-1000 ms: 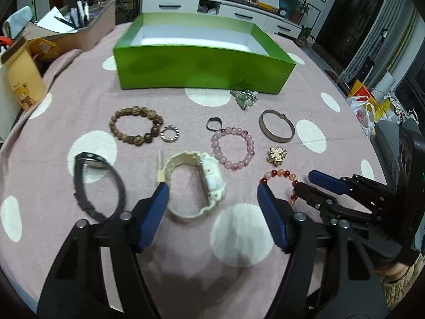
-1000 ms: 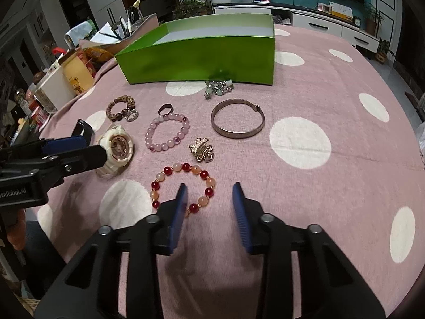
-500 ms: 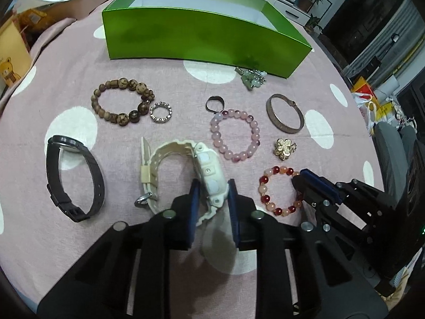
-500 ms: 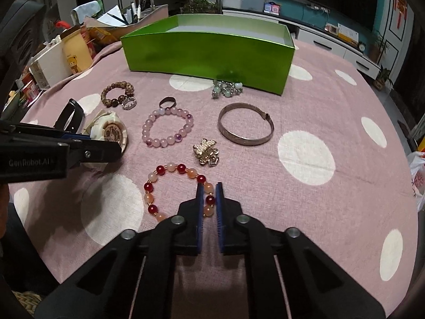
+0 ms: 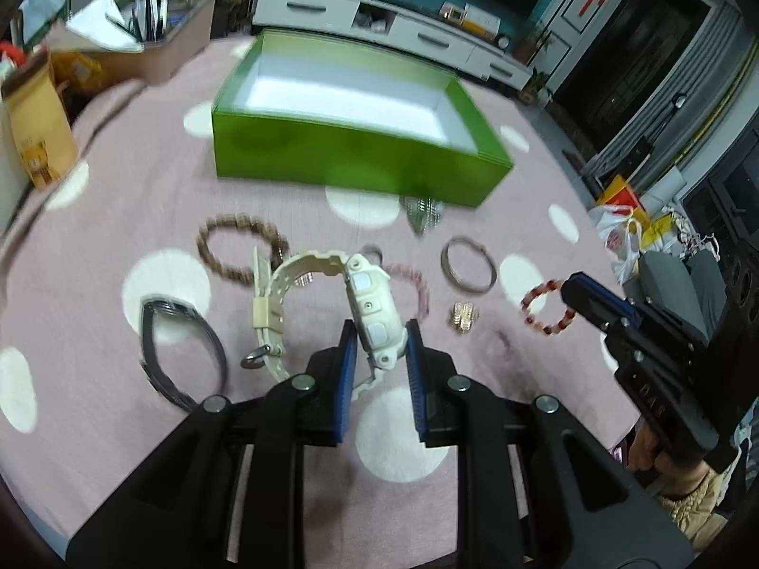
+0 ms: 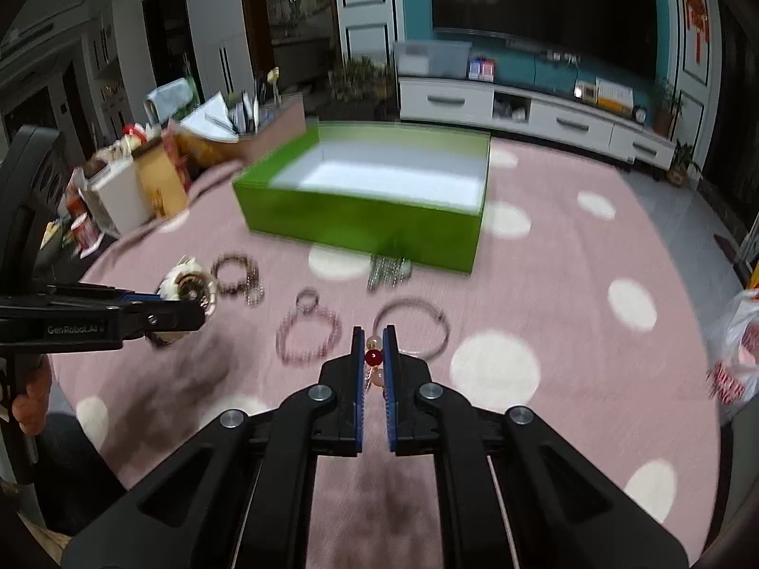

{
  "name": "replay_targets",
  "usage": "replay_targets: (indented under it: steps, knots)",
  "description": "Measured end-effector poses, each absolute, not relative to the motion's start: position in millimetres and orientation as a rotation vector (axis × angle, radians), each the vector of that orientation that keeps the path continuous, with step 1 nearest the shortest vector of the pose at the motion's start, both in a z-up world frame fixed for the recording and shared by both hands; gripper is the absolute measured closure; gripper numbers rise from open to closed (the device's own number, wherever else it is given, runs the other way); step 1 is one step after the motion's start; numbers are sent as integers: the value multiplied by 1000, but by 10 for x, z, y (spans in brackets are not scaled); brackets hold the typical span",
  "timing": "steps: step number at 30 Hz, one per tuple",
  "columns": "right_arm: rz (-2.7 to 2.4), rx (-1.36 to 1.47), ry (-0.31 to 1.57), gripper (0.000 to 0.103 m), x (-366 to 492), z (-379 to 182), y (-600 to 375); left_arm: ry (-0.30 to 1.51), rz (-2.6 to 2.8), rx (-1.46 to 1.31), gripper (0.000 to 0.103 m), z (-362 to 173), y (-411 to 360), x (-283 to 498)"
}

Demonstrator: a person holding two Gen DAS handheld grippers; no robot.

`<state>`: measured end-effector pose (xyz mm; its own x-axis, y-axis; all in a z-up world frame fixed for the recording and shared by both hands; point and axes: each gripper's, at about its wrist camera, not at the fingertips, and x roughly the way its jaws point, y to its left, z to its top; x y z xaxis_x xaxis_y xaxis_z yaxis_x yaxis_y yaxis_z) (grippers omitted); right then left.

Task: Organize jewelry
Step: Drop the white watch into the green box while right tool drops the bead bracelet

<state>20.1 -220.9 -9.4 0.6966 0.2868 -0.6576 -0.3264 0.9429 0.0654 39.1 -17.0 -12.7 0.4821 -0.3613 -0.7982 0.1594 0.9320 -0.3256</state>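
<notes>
My left gripper (image 5: 378, 332) is shut on a cream watch (image 5: 365, 294) and holds it above the pink dotted cloth; the watch also shows in the right wrist view (image 6: 189, 287). My right gripper (image 6: 374, 337) is shut on a red and orange bead bracelet (image 6: 373, 358), lifted off the cloth; it hangs from that gripper in the left wrist view (image 5: 545, 306). The open green box (image 5: 351, 142) stands at the back, its white inside empty as far as I see.
On the cloth lie a brown bead bracelet (image 5: 237, 251), a black watch (image 5: 180, 346), a pink bead bracelet (image 6: 308, 334), a metal bangle (image 5: 467, 268), a gold flower brooch (image 5: 464, 316) and a silver charm cluster (image 6: 389, 271). Cluttered boxes (image 6: 142, 180) stand at the far left.
Both grippers have lifted from the cloth with their catches: the left with the cream watch, the right with the red bead bracelet. Both views now blur with motion.
</notes>
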Motion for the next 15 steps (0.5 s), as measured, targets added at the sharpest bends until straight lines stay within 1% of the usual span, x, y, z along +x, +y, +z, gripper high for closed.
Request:
replay_targets:
  steps: [8,15]
  knots:
    - [374,-84,613,96,587,377,-2163,944,-277,-225,83,399,59,891]
    - [395,-65,627,96,1051,420,-2013,952,-242,-215,83,457,66,1457]
